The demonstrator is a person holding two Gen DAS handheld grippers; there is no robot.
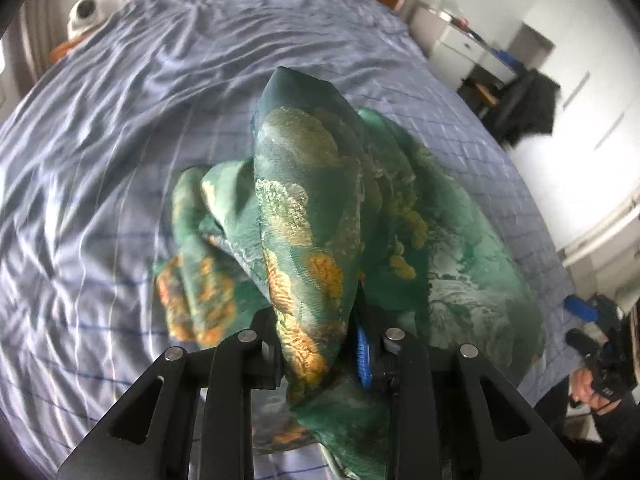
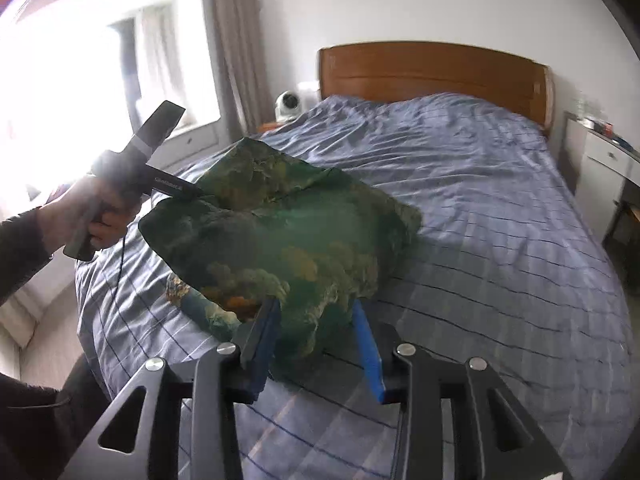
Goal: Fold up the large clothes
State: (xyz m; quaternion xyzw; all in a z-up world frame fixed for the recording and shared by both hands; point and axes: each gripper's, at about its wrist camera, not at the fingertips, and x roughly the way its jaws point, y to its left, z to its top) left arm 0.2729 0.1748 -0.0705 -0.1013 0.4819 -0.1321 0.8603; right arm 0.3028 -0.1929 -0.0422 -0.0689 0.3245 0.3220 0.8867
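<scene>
Left gripper point(image 1: 320, 344): clamped on a bunched fold of the green cloth point(image 1: 304, 216), which rises in a peak straight ahead of its fingers and drapes down on both sides; one blue pad point(image 1: 363, 356) shows beside the fold. Right gripper point(image 2: 316, 336): jaws part closed around a gathered hem of the same cloth, both blue fingers point(image 2: 266, 332) pressed into it. Cloth: green with orange and gold print, held up as a tent between the two grippers, lower edge resting on the bed point(image 2: 500, 240). Left hand point(image 2: 100, 216): seen from the right wrist, up and to the left of the right gripper, gripping its tool's handle. Bed: blue checked cover, rumpled, under and beyond both grippers. Headboard point(image 2: 432, 76): wooden, at the far end. Nightstand point(image 2: 600, 160): white, far right. Window point(image 2: 80, 80): bright, far left.
</scene>
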